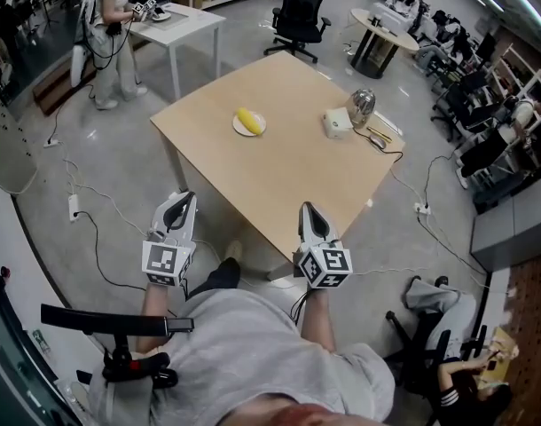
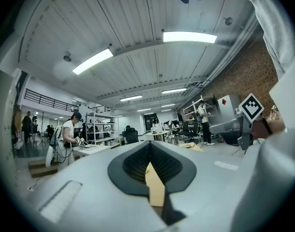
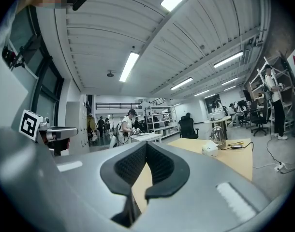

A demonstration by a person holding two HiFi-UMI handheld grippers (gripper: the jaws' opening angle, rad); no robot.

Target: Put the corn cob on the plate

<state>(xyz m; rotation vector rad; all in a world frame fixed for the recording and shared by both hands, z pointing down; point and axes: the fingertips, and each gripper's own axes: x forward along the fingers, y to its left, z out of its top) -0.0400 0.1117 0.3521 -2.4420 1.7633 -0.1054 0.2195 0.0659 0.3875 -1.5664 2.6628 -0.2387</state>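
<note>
Both sets of fingers are closed on nothing. The left gripper [image 1: 184,197] and right gripper [image 1: 307,208] hover by the person's body, short of the tabletop [image 1: 279,171]. The corn [image 1: 247,118] already sits on the plate [image 1: 239,130] mid-tabletop, so I'd say the job's done, nothing left.

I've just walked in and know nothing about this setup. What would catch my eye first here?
The bright yellow corn cob stands out most, lying on a small white plate toward the far side of the light wooden table. Closer in, before the table's near edge, the person holds the left gripper and right gripper, both shut and empty. A shiny silver vessel stands near the table's right corner.
</note>
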